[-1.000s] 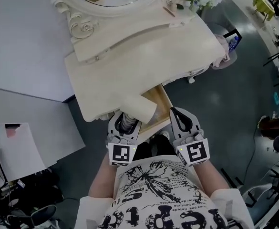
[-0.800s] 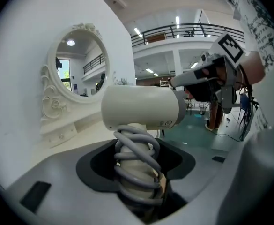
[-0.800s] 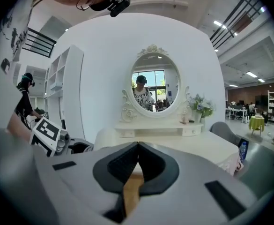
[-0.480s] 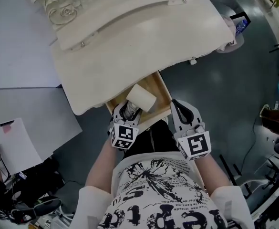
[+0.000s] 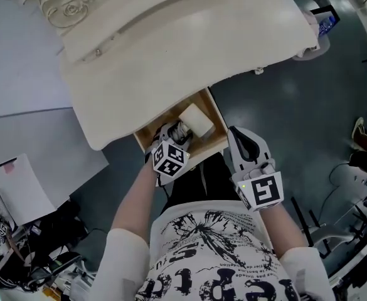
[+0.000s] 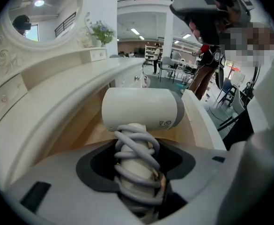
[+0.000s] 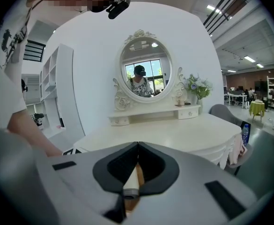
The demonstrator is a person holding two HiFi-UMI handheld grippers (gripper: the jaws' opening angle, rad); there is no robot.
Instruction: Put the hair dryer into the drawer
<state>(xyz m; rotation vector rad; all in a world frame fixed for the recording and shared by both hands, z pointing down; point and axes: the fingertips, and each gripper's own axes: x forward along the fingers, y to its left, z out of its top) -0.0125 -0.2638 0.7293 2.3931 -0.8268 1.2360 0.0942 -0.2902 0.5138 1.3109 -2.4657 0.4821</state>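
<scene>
The white hair dryer (image 5: 196, 119) hangs with its head low inside the open wooden drawer (image 5: 216, 138) of the cream dressing table (image 5: 170, 55). My left gripper (image 5: 172, 134) is shut on its handle, which has the grey cord wound around it (image 6: 136, 163), and points steeply down into the drawer. In the left gripper view the dryer's head (image 6: 141, 108) lies crosswise just above the drawer's wooden floor (image 6: 92, 132). My right gripper (image 5: 238, 137) hovers just right of the drawer's front corner, shut with nothing in it (image 7: 137, 144).
An oval mirror (image 7: 145, 69) and a flower vase (image 7: 195, 90) stand at the back of the tabletop. A chair (image 7: 223, 114) stands to the table's right. A white panel (image 5: 20, 190) and dark clutter (image 5: 39, 243) are on the floor at left. My knees are under the drawer front.
My left gripper has sunk and tipped downward, carrying the hair dryer from above the drawer's front edge down into the drawer. The right gripper has dropped a little beside it.
</scene>
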